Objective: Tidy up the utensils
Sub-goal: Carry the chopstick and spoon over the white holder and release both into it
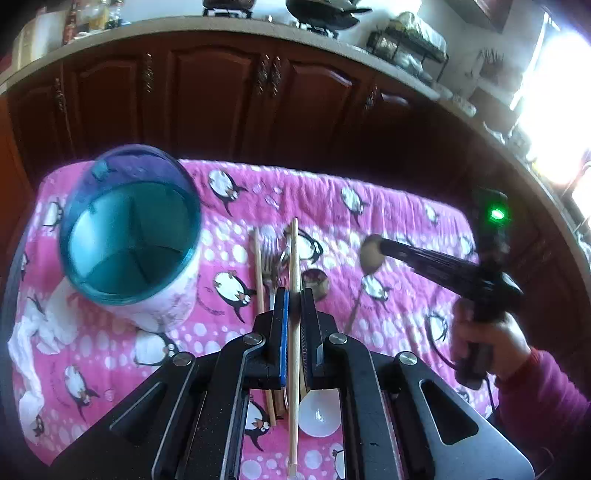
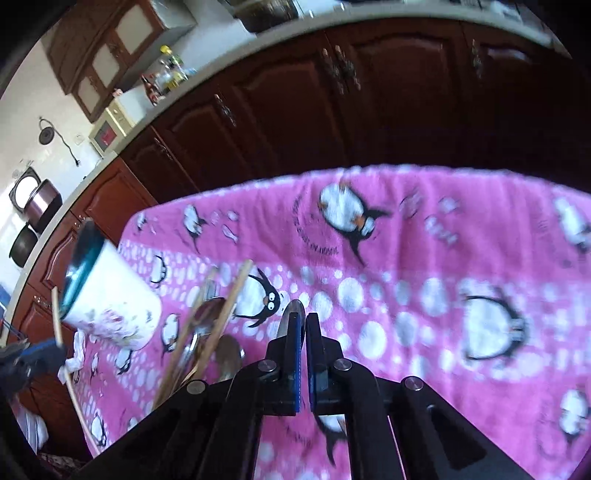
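Observation:
My left gripper (image 1: pixel 294 295) is shut on a wooden chopstick (image 1: pixel 294 258) and holds it above the pink penguin cloth (image 1: pixel 388 206). Under it lie another chopstick (image 1: pixel 258 269), forks (image 1: pixel 271 254), a dark spoon (image 1: pixel 317 280) and a white spoon (image 1: pixel 319 415). A white utensil cup with a teal rim (image 1: pixel 129 232) stands at the left, divided inside. My right gripper (image 2: pixel 304 321) is shut on a metal spoon (image 2: pixel 293 314); in the left wrist view its bowl (image 1: pixel 372 255) sticks out of the right gripper above the cloth.
Dark wooden cabinets (image 1: pixel 221 88) and a countertop (image 1: pixel 258 26) run behind the table. A crumpled white tissue (image 1: pixel 33 332) lies at the cloth's left edge. The cup (image 2: pixel 110 306) and the utensil pile (image 2: pixel 207 325) show at the left of the right wrist view.

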Available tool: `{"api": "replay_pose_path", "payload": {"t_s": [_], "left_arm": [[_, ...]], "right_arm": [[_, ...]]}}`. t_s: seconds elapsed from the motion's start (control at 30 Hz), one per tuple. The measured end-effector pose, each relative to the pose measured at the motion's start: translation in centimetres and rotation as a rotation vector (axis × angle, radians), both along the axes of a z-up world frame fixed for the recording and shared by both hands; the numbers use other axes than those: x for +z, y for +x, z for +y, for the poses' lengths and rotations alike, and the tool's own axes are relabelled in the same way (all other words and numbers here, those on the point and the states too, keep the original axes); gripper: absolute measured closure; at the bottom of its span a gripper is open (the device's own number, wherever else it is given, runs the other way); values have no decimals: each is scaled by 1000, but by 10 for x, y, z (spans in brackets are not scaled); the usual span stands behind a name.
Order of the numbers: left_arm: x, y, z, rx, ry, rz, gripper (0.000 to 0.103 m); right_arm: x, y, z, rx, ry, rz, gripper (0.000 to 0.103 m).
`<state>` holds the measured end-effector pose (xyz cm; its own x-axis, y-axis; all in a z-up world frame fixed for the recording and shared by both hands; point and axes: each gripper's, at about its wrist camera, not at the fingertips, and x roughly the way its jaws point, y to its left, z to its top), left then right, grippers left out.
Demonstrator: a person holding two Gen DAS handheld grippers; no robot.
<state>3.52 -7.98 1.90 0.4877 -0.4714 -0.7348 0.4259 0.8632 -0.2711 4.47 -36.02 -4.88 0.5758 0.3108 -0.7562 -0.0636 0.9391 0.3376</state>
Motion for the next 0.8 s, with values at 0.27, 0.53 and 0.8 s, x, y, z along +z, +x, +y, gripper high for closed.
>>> {"api": "replay_pose_path", "payload": {"t_s": [0.27,0.53,0.8], "left_arm": [[37,-8,32,62,-64,-76,98],[95,14,76,176,-103,-221,98],[105,63,101,316,-85,-313,98]], "right_arm": [[75,-27,6,1,-34,-149,102],[156,-22,52,69,32,-318,102],[197,8,130,129,-6,-423,102]]}}
